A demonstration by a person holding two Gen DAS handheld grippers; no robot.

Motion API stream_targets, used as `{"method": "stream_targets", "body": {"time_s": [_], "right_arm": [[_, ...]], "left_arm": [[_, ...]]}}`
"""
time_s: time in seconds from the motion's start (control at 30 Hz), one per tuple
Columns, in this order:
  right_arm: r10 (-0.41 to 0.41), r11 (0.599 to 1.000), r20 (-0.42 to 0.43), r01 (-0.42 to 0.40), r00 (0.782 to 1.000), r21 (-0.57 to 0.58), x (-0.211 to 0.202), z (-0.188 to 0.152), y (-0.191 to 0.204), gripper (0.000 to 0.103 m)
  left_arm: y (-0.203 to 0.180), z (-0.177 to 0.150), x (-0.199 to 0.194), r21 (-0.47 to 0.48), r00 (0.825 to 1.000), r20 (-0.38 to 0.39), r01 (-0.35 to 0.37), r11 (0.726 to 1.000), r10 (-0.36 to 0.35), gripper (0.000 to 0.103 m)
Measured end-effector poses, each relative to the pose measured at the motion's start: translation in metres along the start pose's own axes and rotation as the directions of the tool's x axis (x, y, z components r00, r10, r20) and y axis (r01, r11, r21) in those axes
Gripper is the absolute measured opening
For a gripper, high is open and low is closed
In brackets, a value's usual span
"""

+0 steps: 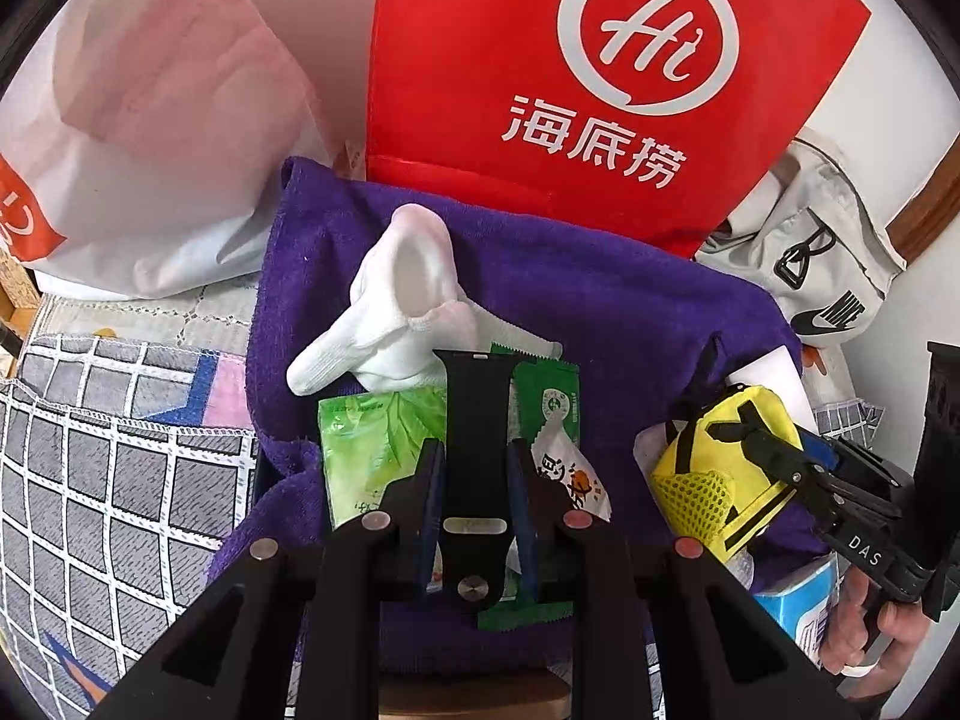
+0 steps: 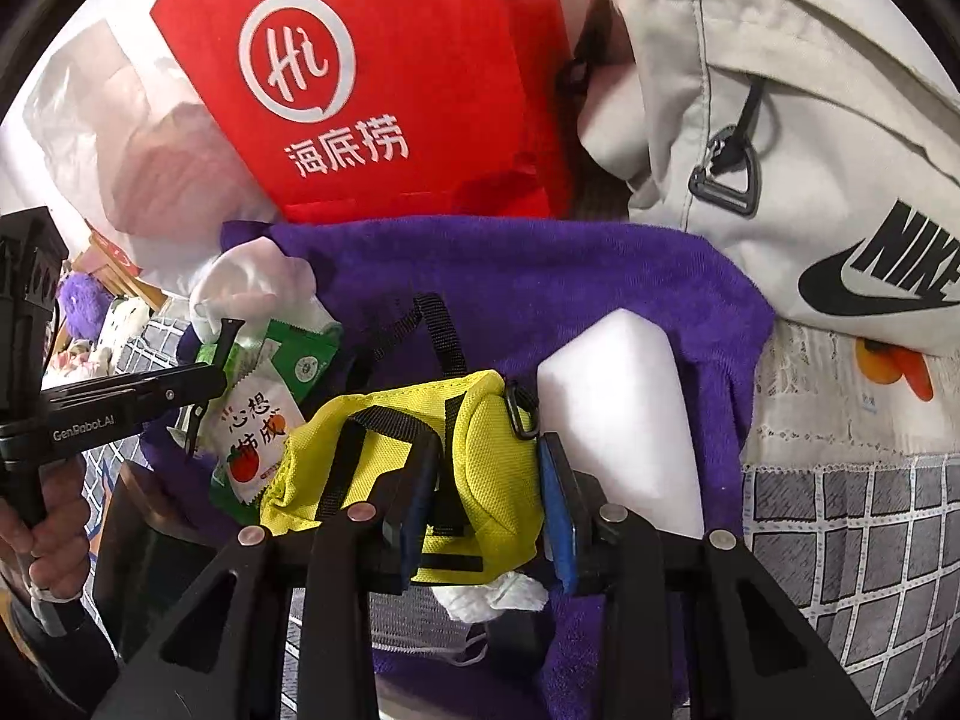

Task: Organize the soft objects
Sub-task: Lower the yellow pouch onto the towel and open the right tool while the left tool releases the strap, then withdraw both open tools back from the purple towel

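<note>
The left claw (image 1: 475, 468) is clamped on a black watch strap (image 1: 477, 420), its blue pads pressing the strap's two edges. The strap hangs over a purple towel (image 1: 600, 312), above a green leaf-printed packet (image 1: 378, 450) and a green snack sachet (image 1: 552, 408). A white sock (image 1: 396, 312) lies bunched just beyond the strap's far end.

The right claw (image 2: 489, 498) is clamped on a small yellow pouch (image 2: 480, 456) with black straps, over the same towel. A white block (image 2: 624, 408) lies just beside the pouch. A persimmon-printed packet (image 2: 258, 432) lies on its other side.

Behind the towel stand a red Haidilao bag (image 1: 600, 60), a white plastic bag (image 1: 150, 120) and a pale Nike bag (image 2: 810, 180). A grid-patterned cloth (image 1: 120, 480) covers the surface.
</note>
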State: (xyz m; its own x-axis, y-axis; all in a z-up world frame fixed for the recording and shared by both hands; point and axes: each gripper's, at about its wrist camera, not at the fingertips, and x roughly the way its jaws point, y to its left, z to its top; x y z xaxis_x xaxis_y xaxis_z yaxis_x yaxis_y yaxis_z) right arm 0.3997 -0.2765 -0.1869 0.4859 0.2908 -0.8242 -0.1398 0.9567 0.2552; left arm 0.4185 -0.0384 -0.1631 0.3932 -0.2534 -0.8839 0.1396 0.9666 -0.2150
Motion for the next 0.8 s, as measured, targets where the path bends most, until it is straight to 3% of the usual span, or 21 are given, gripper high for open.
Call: {"method": "stream_targets", "body": {"time_s": [0.1, 0.23, 0.37, 0.5, 0.6, 0.8], "right_arm": [[0.017, 1.000, -0.001, -0.017, 1.000, 0.006, 0.000, 0.000, -0.001, 0.039], [0.019, 1.000, 0.006, -0.019, 1.000, -0.011, -0.004, 0.000, 0.003, 0.055], [0.000, 1.000, 0.031, 0.001, 1.000, -0.023, -0.014, -0.001, 0.010, 0.065], [-0.002, 1.000, 0.046, 0.003, 0.999, -0.014, -0.030, 0.001, 0.016, 0.066], [-0.012, 1.000, 0.064, 0.013, 0.998, -0.016, -0.046, -0.001, 0.022, 0.074], [-0.050, 0.999, 0.069, 0.050, 0.996, 0.001, -0.074, -0.016, 0.032, 0.074]], "left_arm": [[0.002, 0.001, 0.001, -0.006, 1.000, -0.007, 0.016, 1.000, -0.016, 0.021], [-0.001, 0.002, 0.005, 0.009, 0.999, -0.048, -0.001, 1.000, 0.001, 0.039], [-0.004, -0.003, -0.004, 0.013, 0.999, -0.044, -0.004, 1.000, 0.005, 0.043], [-0.007, -0.011, -0.022, 0.024, 0.999, -0.028, -0.019, 1.000, 0.019, 0.047], [-0.010, -0.018, -0.037, 0.030, 1.000, -0.015, -0.020, 0.999, 0.021, 0.051], [-0.019, -0.037, -0.070, 0.058, 1.000, 0.011, -0.026, 0.998, 0.026, 0.057]]}}
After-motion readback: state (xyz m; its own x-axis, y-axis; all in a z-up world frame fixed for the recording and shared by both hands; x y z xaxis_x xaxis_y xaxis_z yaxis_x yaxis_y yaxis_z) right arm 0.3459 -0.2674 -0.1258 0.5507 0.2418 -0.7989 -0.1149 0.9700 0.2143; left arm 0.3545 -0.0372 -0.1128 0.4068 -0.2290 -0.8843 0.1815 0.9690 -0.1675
